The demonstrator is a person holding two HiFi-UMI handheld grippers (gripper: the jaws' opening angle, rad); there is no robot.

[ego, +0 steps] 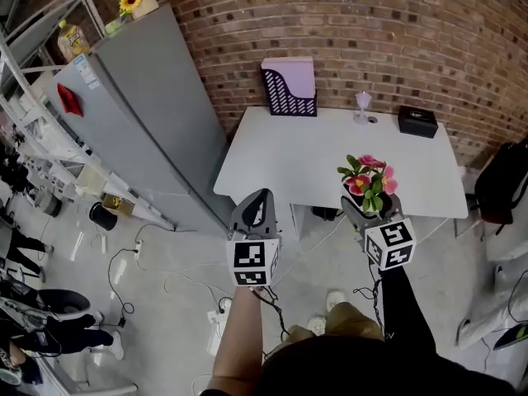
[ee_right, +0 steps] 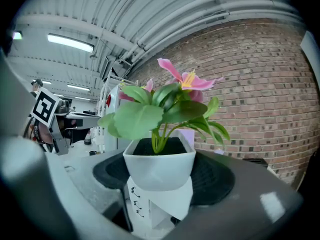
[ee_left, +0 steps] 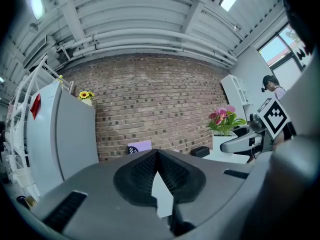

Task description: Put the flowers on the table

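The right gripper (ego: 369,211) is clamped on a small white square plastic pot (ee_right: 159,170), pads pressing its side walls, w/ pink flowers (ee_right: 185,80) and broad green leaves standing upright above. The left gripper (ego: 257,209) is closed, tips meeting, nothing btwn them. The pot is held in the air at the near right edge of the white rectangular table (ego: 289,163), not set down yet. Risks, as I judge them: the thin pot walls look squeezed, so it could slip or tip, esp. being top-heavy; letting go before the base sits flat would drop it; placing it too close to the near edge could send it to the floor. Reaching far right might knock the small clear glass (ego: 362,106). Count: two grippers, one pink flower pot, one table. Three things at its far side: a purple and black perforated file holder (ego: 289,87), the glass and a black box (ego: 417,121). One sunflower pot (ego: 136,1) is atop the grey cabinet (ego: 140,106), far left.
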